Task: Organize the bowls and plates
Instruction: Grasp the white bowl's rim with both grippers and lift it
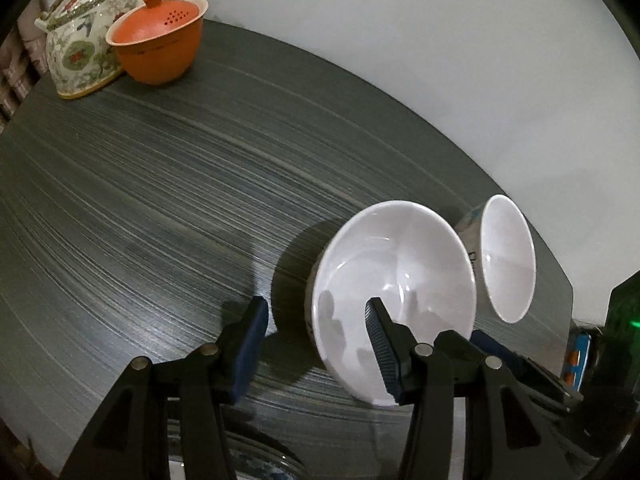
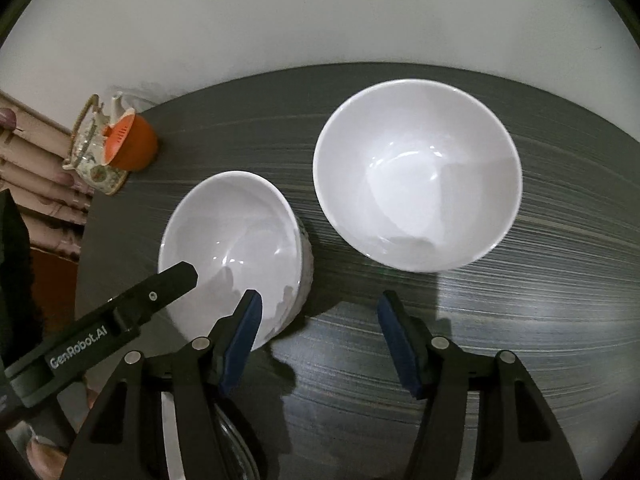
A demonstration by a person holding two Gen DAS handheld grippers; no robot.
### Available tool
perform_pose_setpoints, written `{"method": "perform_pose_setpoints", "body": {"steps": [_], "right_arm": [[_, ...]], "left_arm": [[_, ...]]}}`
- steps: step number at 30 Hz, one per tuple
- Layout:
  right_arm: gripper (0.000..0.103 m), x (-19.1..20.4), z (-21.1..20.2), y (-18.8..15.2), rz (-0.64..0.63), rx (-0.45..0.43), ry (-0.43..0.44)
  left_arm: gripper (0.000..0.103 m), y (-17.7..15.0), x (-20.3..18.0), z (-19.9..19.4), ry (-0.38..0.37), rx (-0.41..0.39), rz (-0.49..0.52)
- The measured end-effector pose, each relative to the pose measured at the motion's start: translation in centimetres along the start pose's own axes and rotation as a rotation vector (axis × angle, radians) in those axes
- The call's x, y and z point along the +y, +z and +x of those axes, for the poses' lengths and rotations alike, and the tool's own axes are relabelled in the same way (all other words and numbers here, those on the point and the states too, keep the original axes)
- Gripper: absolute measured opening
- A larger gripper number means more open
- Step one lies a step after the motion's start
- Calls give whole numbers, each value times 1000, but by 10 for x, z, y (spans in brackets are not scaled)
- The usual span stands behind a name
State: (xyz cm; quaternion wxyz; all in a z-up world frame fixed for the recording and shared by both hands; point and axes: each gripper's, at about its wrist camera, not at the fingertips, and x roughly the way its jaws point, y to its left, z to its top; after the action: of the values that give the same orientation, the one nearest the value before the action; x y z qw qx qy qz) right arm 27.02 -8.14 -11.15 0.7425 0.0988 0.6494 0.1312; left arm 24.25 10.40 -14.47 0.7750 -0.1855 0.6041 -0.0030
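- Your left gripper [image 1: 316, 322] is spread wide. Its right finger reaches over the rim into the near bowl [image 1: 394, 280]; its left finger stands outside, above the table [image 1: 160, 200]. The bowl's wall lies between the fingers, and neither pad presses it.
- Your right gripper [image 2: 318, 320] is also spread, holding nothing. It hangs above bare tabletop, with the near bowl [image 2: 236, 240] just beside its left finger and the far bowl [image 2: 418, 180] ahead of it.
- The near bowl is glossy white inside, with a pale patterned outer wall that shows in the right wrist view. It looks smaller than the other. It sits near the table's front edge, upright or slightly tilted; you cannot tell which through the fisheye.
- The far bowl is plain white inside, smooth and shiny, with light glints near its bottom. It stands upright on the table, near the first bowl but apart from it.
- In the left wrist view the far bowl [image 1: 508, 258] shows faint bluish marks on its outer wall.
- The table is dark grey with fine pale streaks.
- At its far left corner stand a flowered teapot [image 1: 80, 52] and an orange lidded cup [image 1: 160, 38], touching or nearly so, well apart from both bowls.
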Motion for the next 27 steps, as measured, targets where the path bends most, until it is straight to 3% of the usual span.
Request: {"method": "perform_pose_setpoints", "body": {"steps": [5, 10, 12, 14, 19, 27], "right_arm": [[42, 3, 9, 1, 17, 17, 11], [32, 6, 12, 2, 24, 21, 41], [25, 7, 12, 2, 25, 25, 61], [17, 11, 11, 2, 24, 32, 77], [16, 14, 3, -3, 23, 38, 60], [17, 15, -37, -16, 11, -14, 50]], "left_arm": [[51, 2, -4, 11, 16, 5, 7], [21, 0, -5, 23, 22, 24, 14], [16, -2, -5, 26, 13, 33, 15], [16, -4, -8, 26, 23, 33, 26], [16, -10, -17, 21, 21, 39, 34], [16, -38, -34, -19, 2, 15, 80]]}}
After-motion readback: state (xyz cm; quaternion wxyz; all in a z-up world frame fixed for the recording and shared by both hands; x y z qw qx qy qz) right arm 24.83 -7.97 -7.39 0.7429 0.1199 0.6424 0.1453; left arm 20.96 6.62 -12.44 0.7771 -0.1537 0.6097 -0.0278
